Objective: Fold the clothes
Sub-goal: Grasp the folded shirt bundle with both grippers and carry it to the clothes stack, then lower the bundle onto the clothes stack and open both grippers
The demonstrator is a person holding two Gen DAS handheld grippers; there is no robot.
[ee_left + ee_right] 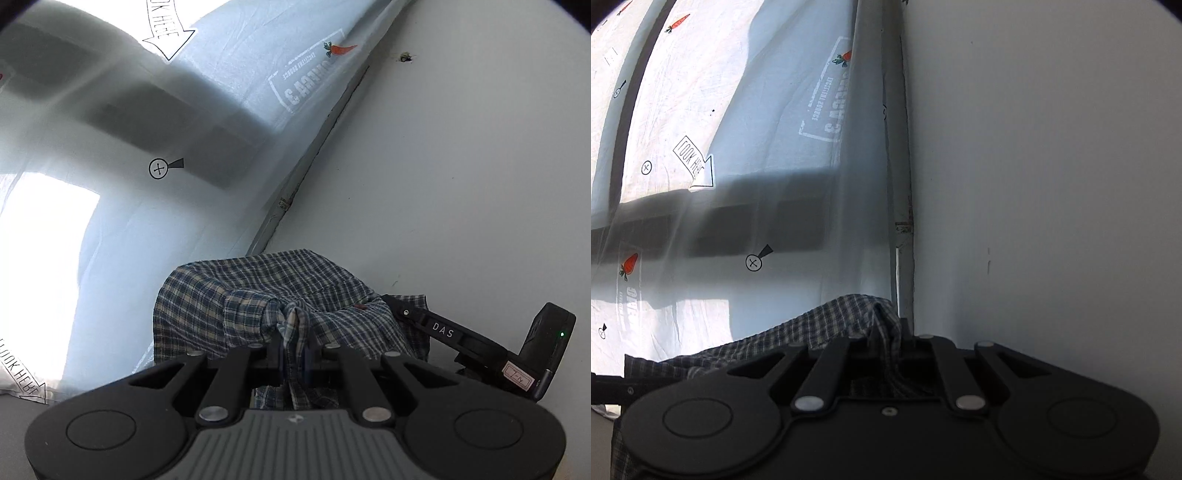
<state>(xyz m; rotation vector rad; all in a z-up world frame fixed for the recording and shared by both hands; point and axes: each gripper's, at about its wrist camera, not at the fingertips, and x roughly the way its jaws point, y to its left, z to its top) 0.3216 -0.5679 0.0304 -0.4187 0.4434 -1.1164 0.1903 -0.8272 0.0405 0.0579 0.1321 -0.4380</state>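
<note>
Left claw pinched tight on a bunched fold of checked shirt, right claw likewise at 12 o'clock, shirt hanging between before the printed curtain; thin bites likely to slip, dropping a corner and spoiling the fold

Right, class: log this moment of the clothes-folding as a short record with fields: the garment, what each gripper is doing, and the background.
garment: plaid shirt, blue and cream check, bunched and lifted
left gripper: jaws shut on a pinch of the shirt
right gripper: jaws shut on another fold of the same shirt
background: printed curtain with carrots and arrows, beside a white wall
fold state: not yet folded flat
</note>
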